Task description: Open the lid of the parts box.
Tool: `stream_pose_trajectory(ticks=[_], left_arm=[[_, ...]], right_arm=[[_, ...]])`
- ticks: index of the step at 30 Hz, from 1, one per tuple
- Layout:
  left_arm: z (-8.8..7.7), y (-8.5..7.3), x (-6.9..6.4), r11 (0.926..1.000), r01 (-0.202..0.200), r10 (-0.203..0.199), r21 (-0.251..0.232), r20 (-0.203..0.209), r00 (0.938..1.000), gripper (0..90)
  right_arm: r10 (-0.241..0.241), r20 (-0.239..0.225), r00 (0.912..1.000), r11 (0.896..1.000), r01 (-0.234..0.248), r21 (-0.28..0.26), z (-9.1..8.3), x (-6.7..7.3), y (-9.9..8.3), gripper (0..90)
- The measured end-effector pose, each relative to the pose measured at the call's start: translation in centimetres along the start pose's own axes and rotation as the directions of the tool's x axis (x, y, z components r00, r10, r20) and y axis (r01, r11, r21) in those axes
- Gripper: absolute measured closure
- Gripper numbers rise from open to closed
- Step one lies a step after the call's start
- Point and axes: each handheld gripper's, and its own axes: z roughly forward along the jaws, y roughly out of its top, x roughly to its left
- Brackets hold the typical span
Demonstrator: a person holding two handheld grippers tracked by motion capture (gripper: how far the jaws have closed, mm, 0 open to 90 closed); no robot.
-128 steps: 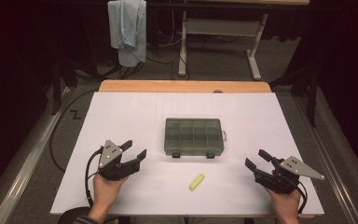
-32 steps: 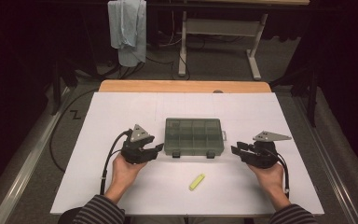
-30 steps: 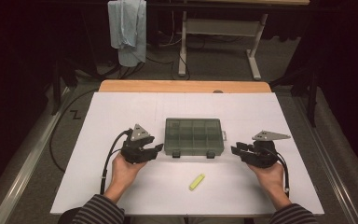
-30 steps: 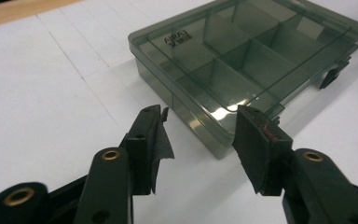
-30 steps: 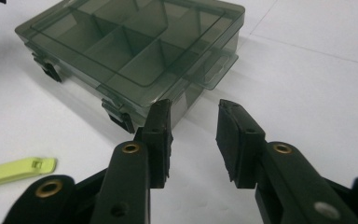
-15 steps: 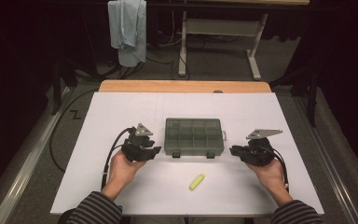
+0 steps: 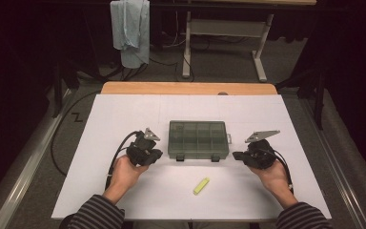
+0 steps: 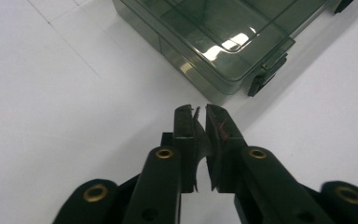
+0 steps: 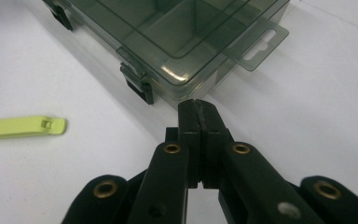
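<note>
High view gives me the translucent grey-green plastic compartment box (image 7: 198,139), lid down, lying mid-table on the white sheet (image 7: 124,109). My left gripper (image 7: 153,156) sits just beside its near left corner, jaws just drawn together with nothing between them. My right gripper (image 7: 237,155) waits just off the near right corner, jaws likewise just closed and empty, tips close to the box wall. Nearer me, between both hands, lies a small yellow-green plastic clip (image 7: 201,185).
</note>
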Motion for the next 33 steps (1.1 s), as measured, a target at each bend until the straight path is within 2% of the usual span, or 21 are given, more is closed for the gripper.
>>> stream_pose_trajectory(ticks=[13, 20, 33], left_arm=[[0.9, 0.6, -0.7, 0.9986, -0.033, 0.033, 0.042, 0.003, 0.9995, 87.3], [0.9, 0.7, -0.8, 0.9989, -0.036, 0.036, 0.028, 0.004, 0.9993, 87.5], [1.4, 1.0, -1.0, 0.9984, -0.042, 0.041, 0.038, 0.015, 0.999, 87.9]], right_arm=[[-0.013, -0.009, 0.9999, 0.999, 0.013, 0.052, 0.8, 0.1, 0.5, 90.0], [0.0, -0.012, 0.9999, 0.998, 0.001, 0.06, 1.0, 0.1, 0.5, 90.0], [0.001, -0.021, 0.9998, 0.998, 0.0, 0.064, 1.1, 0.1, 0.6, 90.0]])
